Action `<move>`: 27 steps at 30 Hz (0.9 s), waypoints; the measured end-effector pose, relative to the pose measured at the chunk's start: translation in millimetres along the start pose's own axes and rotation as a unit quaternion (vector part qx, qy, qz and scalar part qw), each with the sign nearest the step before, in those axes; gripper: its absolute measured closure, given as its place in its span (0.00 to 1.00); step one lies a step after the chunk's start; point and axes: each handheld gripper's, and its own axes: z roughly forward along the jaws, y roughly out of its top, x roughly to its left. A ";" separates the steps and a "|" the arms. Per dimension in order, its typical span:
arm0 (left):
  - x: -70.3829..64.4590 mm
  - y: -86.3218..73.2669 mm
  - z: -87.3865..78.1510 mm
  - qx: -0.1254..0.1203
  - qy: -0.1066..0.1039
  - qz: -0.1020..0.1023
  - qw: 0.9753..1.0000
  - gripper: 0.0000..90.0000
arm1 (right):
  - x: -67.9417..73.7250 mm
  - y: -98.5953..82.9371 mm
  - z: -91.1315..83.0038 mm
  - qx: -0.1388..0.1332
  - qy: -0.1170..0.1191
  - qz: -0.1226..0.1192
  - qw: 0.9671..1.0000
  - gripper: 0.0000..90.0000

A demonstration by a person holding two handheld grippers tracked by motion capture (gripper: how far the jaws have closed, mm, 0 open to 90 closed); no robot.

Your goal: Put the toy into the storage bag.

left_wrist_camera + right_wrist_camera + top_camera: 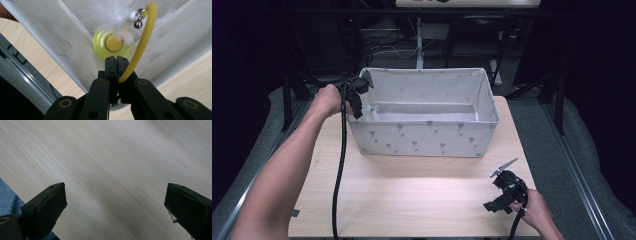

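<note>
A white fabric bin [427,135] with grey print stands on the wooden table. My left gripper [357,102] hangs over the bin's left rim, pointing down inside. In the left gripper view the left gripper [116,60] is shut on a yellow wand [142,42], a thin curved stick. The wand carries a small silver bell [137,23] and white feathers [110,13] near its far end. Below them, on the bin floor [75,30], lies a round yellow-green base [112,45]. My right gripper [502,192] rests low at the table's front right, and its jaws stand wide apart over bare wood [115,170].
The table [412,200] has open wood in front of the bin. Grey padding [557,150] borders the table on both sides, with dark frames and cables behind the bin. A blue-grey surface [7,195] shows past the table edge in the right gripper view.
</note>
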 end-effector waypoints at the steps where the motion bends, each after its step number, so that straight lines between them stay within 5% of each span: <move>1: 0.4 -0.1 0.4 0.000 0.000 -0.001 1.000 0.97 | 0.0 0.0 0.0 0.000 0.000 0.000 1.000 0.04; 15: -1.3 -1.8 -6.0 -0.012 0.007 -0.003 1.000 0.89 | 0.6 0.0 -0.3 -0.005 0.000 0.001 1.000 0.04; 21: -4.4 -3.5 -20.0 -0.030 0.025 -0.004 0.999 0.58 | 1.1 0.2 0.4 -0.005 0.004 0.003 1.000 0.04; 27: -13.4 -8.2 -39.2 -0.055 0.042 0.007 0.998 0.41 | 0.2 0.7 -0.7 0.002 -0.001 -0.001 1.000 0.04</move>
